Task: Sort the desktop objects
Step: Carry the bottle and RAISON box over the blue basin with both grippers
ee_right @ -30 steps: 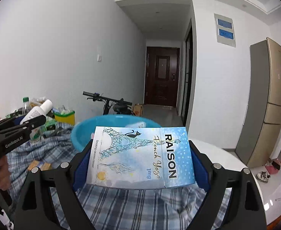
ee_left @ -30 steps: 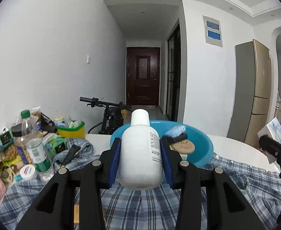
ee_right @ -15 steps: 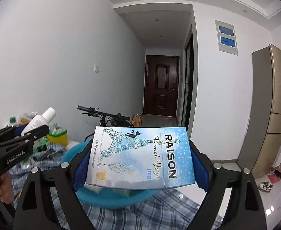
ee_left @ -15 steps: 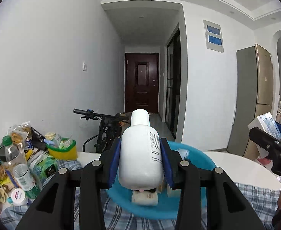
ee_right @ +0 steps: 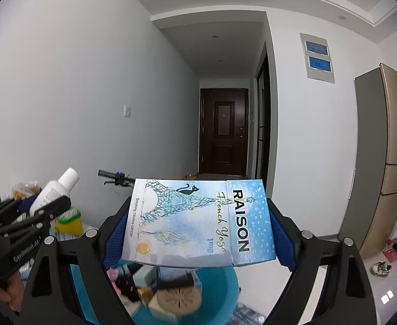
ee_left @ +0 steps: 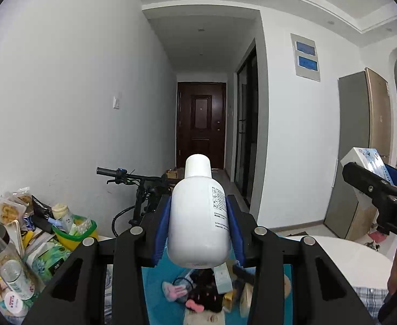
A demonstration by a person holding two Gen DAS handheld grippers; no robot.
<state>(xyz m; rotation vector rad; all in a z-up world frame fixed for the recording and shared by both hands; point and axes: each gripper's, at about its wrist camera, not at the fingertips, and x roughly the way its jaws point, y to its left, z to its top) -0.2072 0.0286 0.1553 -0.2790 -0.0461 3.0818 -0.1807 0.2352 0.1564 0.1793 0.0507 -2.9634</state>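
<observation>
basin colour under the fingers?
Blue basin, clearest in the right wrist view.

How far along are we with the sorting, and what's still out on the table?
Done: the blue basin already holds several small items. In hand: the left gripper is shut on the white bottle and the right gripper is shut on the Raison box, both over the basin, not yet released. Left: the pile of bottles and snack packets at the table's left side.
</observation>
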